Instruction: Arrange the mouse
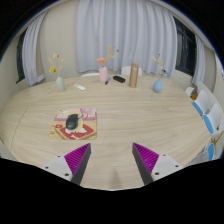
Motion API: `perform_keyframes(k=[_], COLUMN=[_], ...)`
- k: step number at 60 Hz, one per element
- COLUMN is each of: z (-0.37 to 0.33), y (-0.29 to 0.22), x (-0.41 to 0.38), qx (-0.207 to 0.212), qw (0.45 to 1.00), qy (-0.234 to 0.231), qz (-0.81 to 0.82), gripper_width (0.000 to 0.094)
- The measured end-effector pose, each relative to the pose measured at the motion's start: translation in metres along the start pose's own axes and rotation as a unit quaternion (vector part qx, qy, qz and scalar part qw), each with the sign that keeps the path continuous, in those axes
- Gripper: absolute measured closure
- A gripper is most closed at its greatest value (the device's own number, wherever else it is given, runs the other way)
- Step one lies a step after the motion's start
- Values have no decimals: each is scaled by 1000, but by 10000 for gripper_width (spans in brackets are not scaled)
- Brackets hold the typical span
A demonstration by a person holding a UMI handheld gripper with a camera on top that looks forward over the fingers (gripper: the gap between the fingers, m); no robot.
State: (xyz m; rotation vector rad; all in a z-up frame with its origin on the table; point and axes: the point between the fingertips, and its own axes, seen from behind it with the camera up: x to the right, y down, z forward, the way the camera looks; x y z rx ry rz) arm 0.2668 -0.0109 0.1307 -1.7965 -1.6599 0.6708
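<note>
Mouse (72, 122) rests on a red mat (75, 127), beyond my gripper (110, 160), whose fingers stand apart and empty. It looks light, hard and smooth; I'd pinch its sides.

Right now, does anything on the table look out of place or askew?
The dark mouse lies at the corner of the red mat, not centred on it. The mat sits slightly askew on the table. The open claw holds nothing.
</note>
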Motion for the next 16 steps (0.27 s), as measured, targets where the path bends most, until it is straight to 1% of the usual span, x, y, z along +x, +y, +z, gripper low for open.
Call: perform_keyframes(k=[11, 16], z=[-27, -35], y=[40, 55], x=[39, 41], qx=[-13, -24], qw=[1000, 1000], qy=[21, 13], qz=[-4, -10], gripper_width=[81, 80])
